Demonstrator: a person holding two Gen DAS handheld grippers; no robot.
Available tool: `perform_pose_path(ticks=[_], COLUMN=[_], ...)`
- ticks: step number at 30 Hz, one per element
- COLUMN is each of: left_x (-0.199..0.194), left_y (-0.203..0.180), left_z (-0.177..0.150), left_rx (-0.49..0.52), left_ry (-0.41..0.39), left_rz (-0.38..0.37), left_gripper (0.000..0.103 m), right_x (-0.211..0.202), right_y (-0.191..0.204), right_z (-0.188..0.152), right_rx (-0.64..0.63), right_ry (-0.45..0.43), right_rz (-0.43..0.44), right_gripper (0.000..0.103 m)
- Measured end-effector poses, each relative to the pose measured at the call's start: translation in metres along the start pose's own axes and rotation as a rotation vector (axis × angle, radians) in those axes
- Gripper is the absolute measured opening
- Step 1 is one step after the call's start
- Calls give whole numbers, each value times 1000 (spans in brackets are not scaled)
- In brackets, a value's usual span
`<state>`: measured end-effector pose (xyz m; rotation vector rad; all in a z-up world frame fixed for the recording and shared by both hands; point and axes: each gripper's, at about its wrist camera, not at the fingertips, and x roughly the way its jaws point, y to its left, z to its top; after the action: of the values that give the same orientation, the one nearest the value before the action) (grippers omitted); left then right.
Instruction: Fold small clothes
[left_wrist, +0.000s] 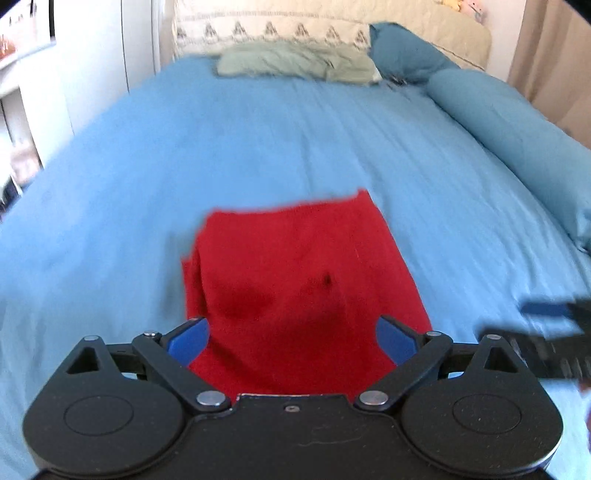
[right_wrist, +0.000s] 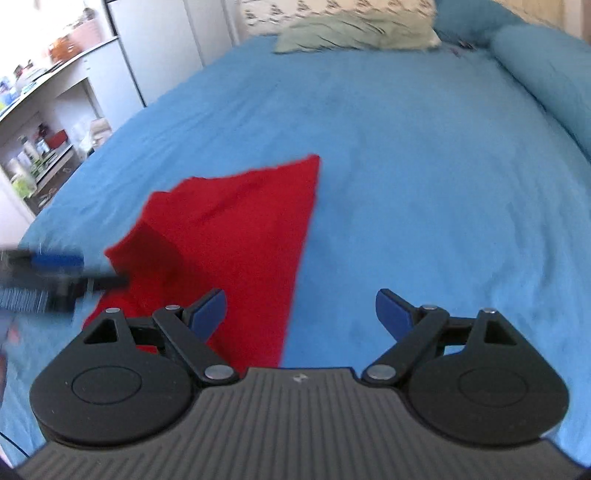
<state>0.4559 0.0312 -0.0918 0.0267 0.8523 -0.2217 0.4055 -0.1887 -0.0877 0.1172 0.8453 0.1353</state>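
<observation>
1. While both views blur slightly, a blue bedsheet (left_wrist: 258, 147) spreads widest.
2. Folded red cloth (left_wrist: 295, 273) lies flat on it, near the front.
3. Left gripper (left_wrist: 291, 338) hangs over the cloth, fingers spread, empty.
4. Right gripper (right_wrist: 300, 312) sits beside the cloth's right edge, likewise spread.

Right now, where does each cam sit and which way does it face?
Left wrist: on the left claw, looking up the bed over the red cloth; own open fingers show, right claw at right edge.
Right wrist: on the right claw, facing the same way, cloth left of centre; own open fingers show, left claw at left edge.
Shared: red cloth, bed, green pillow.
</observation>
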Motion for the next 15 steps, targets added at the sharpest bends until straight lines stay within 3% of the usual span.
perform_pose_path(ticks=[4,7,9,11,15], left_x=[15,35,38,34,4], left_y=[3,3,11,23,57], left_z=[22,27,20,14,-12], left_rx=[57,146,164,171,188], left_ry=[-6,54,99,122,163], left_rz=[-44,-86,-114,-114,-76], left_gripper=[95,69,42,33,34], right_x=[-4,3,5,6,9], right_y=[-16,-14,-10,-8,-5], right_z=[-7,-3,-1,-1,-6], right_rx=[1,6,3,-6,-10], right_ry=[4,16,19,24,39], right_rz=[20,29,40,51,86], right_gripper=[103,103,103,103,103])
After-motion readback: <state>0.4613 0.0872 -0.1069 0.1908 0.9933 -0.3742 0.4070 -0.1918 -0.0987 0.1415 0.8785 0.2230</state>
